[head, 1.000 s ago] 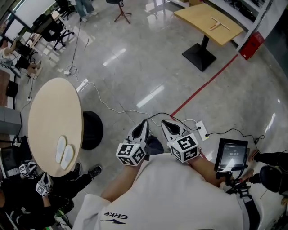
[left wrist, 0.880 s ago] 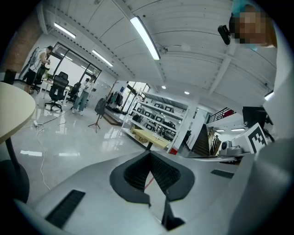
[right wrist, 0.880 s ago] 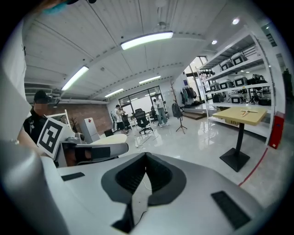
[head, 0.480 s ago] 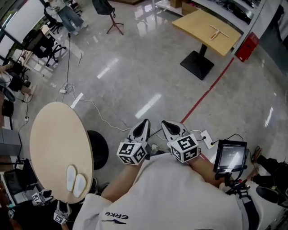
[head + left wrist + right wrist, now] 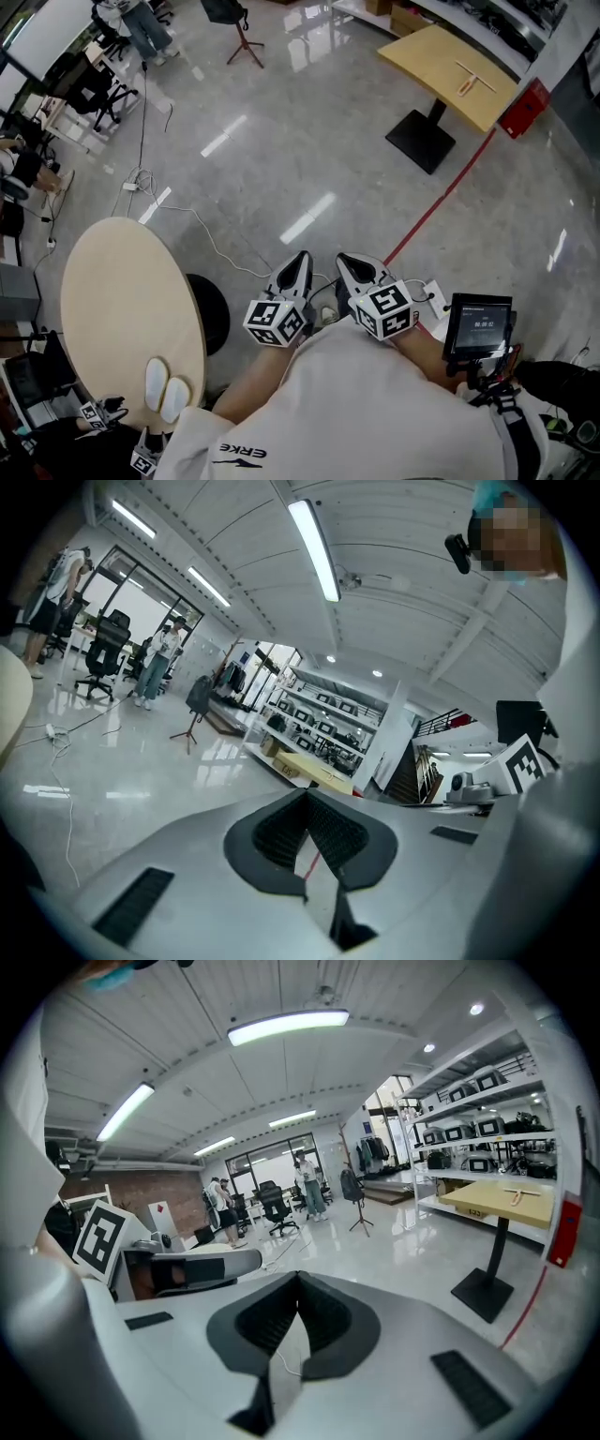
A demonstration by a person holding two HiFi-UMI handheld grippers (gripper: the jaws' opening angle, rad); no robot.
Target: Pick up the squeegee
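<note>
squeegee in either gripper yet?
No, the squeegee lies on the yellow table across the floor; left gripper and right gripper are shut on nothing.

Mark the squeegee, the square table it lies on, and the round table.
squeegee (image 5: 475,77), head view, on its long bar.
square table (image 5: 429,54), head view, bare part of its top.
round table (image 5: 122,300), head view, bare part of its top.
</note>
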